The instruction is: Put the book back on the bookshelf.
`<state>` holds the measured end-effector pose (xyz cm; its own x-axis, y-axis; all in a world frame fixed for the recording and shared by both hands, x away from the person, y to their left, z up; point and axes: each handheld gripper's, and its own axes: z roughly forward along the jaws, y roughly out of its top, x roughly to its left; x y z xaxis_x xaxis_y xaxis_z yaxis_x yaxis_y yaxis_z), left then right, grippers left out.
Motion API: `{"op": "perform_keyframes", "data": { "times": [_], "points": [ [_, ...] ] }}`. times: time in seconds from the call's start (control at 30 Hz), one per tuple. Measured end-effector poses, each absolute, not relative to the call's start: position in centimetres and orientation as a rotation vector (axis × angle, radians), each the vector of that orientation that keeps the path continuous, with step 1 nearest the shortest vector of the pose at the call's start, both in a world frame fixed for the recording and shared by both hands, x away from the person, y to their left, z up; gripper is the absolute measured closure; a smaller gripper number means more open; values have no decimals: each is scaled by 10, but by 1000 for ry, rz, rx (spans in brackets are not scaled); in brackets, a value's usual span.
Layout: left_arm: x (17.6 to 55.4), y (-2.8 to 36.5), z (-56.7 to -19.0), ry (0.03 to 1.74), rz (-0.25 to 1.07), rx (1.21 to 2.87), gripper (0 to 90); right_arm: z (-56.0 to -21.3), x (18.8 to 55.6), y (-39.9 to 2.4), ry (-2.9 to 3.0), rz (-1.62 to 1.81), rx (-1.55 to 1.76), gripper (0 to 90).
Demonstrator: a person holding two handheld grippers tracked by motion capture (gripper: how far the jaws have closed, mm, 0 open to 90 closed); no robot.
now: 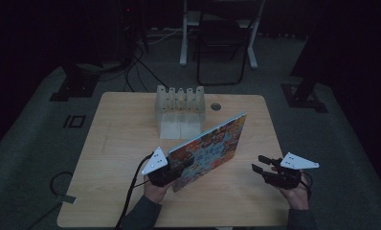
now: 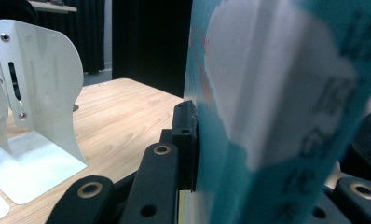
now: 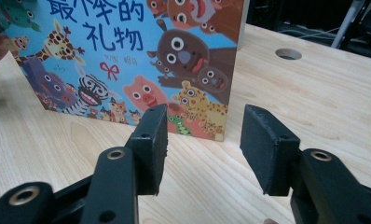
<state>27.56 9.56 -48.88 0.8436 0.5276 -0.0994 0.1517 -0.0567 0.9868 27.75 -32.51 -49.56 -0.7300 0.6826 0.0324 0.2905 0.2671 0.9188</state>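
1. The left gripper point(image 1: 179, 167) is black, topped by a pale three-cornered plate, trailing a black cable.
2. The right gripper point(image 1: 259, 163) matches; brass-ringed screw holes dot its arms.
3. Dark sleeves cover both forearms.

Book point(image 2: 277, 112) blurred & cropped in left gripper view, hides the far jaw.

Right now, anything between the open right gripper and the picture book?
Nothing: just bare light wooden table between the right gripper and the colourful animal-cover picture book, as the right gripper view shows.

Left gripper point(image 1: 179, 168) clamped, right gripper point(image 1: 259, 163) agape.
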Motion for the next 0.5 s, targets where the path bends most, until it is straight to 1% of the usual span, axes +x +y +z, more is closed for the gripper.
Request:
{"op": "perform_keyframes", "data": {
  "times": [0.33, 0.5],
  "points": [
    [275, 92, -495, 504, 323, 1625, 752, -507, 278, -327, 2190, 1437, 921, 498],
    [276, 86, -502, 521, 331, 1643, 736, -511, 278, -329, 2191, 1436, 934, 496]
  ]
}}
